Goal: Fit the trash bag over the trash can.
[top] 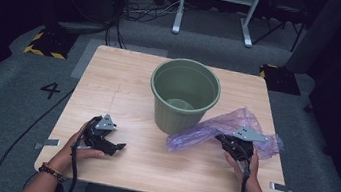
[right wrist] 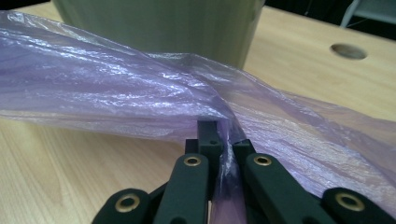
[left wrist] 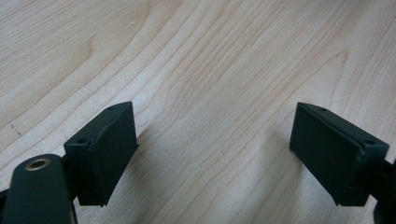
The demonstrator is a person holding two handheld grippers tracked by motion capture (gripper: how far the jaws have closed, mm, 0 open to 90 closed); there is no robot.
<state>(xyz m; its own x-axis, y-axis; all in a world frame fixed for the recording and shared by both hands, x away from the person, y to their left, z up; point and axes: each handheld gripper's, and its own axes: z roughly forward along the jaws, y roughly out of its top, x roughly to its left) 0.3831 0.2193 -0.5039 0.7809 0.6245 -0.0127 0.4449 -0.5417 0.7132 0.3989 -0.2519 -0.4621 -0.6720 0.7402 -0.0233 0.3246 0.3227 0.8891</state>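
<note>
A thin purple plastic bag (top: pixel 214 127) lies crumpled on the table to the right of a green bucket (top: pixel 184 95). My right gripper (top: pixel 229 141) is shut on the bag's edge; in the right gripper view the film (right wrist: pixel 140 93) is pinched between the two black jaws (right wrist: pixel 223 144) and stretches away to the left, lifted a little off the wood. The bucket (right wrist: pixel 159 23) stands upright just behind it. My left gripper (top: pixel 118 147) rests on the table at the front left, jaws wide apart (left wrist: pixel 212 149) over bare wood with nothing between them.
The wooden table (top: pixel 124 89) has a round hole (right wrist: pixel 348 51) near the bucket. Beyond the far edge are a white frame's legs (top: pixel 215 11), cables on the grey floor, and yellow-black striped blocks (top: pixel 47 43).
</note>
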